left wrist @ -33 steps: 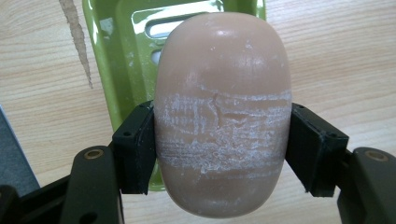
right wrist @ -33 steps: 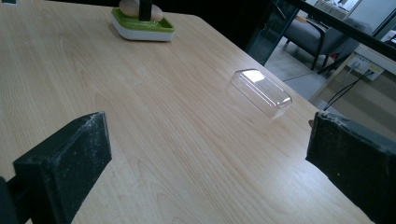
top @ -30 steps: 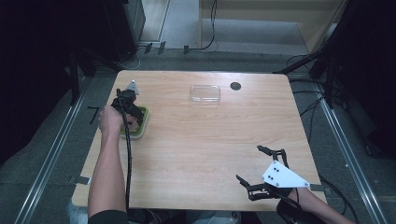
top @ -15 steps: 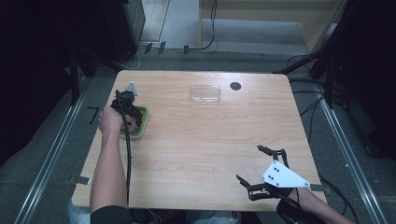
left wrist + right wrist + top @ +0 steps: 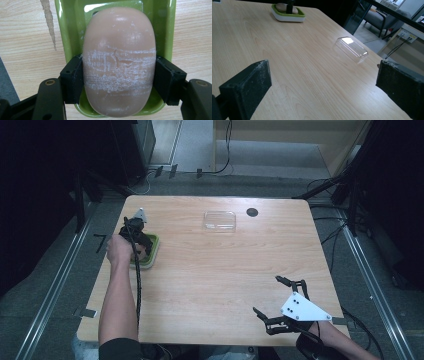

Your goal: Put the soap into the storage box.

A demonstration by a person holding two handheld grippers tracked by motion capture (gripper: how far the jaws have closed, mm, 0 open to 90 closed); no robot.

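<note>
A pinkish bar of soap (image 5: 118,65) lies in a green soap dish (image 5: 70,32) at the table's left side. My left gripper (image 5: 118,82) reaches down into the dish, its two black pads pressed against the soap's long sides. In the high view the left gripper (image 5: 136,232) sits over the soap dish (image 5: 151,256), with a hand on it. My right gripper (image 5: 279,301) hovers near the table's front right corner, jaws wide apart with nothing between them. From the right gripper view, the soap dish (image 5: 288,15) and soap (image 5: 281,7) sit far off.
A clear plastic lid (image 5: 219,220) lies at the table's back centre, with a small dark disc (image 5: 252,212) to its right. In the right gripper view the clear lid (image 5: 351,49) sits near the table edge. Bare wood (image 5: 215,270) spans the middle.
</note>
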